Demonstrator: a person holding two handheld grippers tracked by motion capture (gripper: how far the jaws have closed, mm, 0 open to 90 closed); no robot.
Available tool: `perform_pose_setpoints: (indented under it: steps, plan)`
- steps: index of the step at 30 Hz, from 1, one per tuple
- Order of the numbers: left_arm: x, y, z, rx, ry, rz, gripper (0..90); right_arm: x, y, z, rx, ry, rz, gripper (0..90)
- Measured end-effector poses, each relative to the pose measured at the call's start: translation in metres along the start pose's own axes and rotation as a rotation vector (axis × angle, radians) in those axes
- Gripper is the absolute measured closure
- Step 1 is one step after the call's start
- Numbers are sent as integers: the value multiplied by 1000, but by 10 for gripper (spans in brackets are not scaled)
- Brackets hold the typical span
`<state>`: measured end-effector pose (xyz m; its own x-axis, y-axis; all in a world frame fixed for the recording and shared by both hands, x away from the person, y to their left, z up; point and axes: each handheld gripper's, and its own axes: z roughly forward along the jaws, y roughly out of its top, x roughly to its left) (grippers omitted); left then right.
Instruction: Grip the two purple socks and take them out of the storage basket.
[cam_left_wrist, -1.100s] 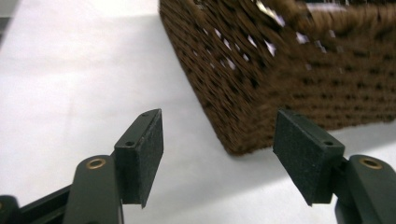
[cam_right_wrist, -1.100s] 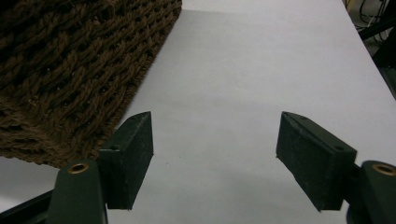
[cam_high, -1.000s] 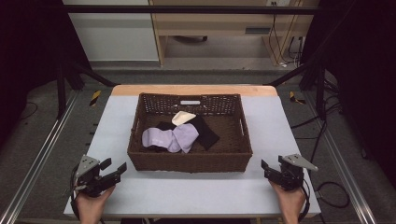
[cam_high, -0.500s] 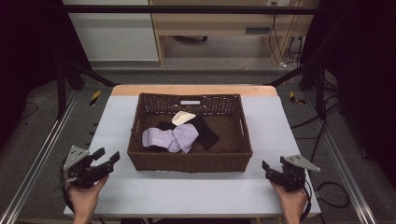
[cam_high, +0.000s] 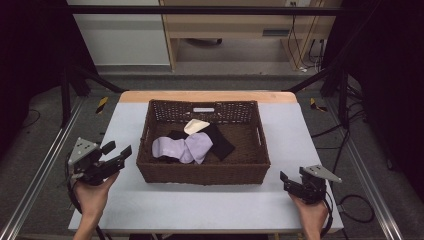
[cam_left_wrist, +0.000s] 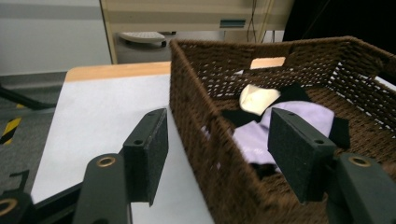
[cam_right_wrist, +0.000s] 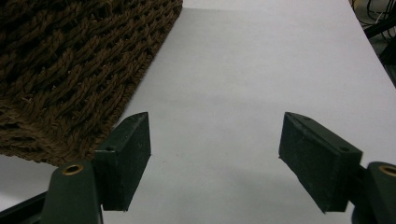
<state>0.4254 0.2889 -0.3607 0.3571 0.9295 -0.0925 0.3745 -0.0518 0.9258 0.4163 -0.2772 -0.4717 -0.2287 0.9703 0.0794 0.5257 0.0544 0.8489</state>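
On the white surface (cam_high: 210, 205) sits a dark brown woven rectangular basket (cam_high: 202, 172), centred, long axis running left to right, with a small pale label plate (cam_high: 203, 109) on its far wall; any writing there is too small to read. Inside the basket: a lavender cloth (cam_high: 182, 148) lying over a black cloth (cam_high: 220, 142), and a cream cloth piece (cam_high: 195, 126) toward the far side. Left hand-held gripper (cam_high: 116, 153) is raised just beside the basket's left wall, jaws spread wide, pointing toward the basket; in the left gripper view its jaws straddle the basket's near-left corner, nothing between the pads. Right hand-held gripper (cam_high: 286, 181) is low at the near right, apart from the basket, jaws spread, empty, pointing left over bare surface.
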Motion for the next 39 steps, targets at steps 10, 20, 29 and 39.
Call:
perform_pose_setpoints:
  steps: [10,20,29,39]
  plan:
    - [-25,34,17,-5,-56,34,407,0,0,2,-2,-1,-7,259]
    - [-51,62,42,-3,-67,117,461,0,0,4,11,6,-10,251]
    - [-67,67,76,45,-43,161,523,-1,0,3,8,5,-6,249]
    - [-74,60,118,125,0,199,582,-1,1,5,10,4,-10,251]
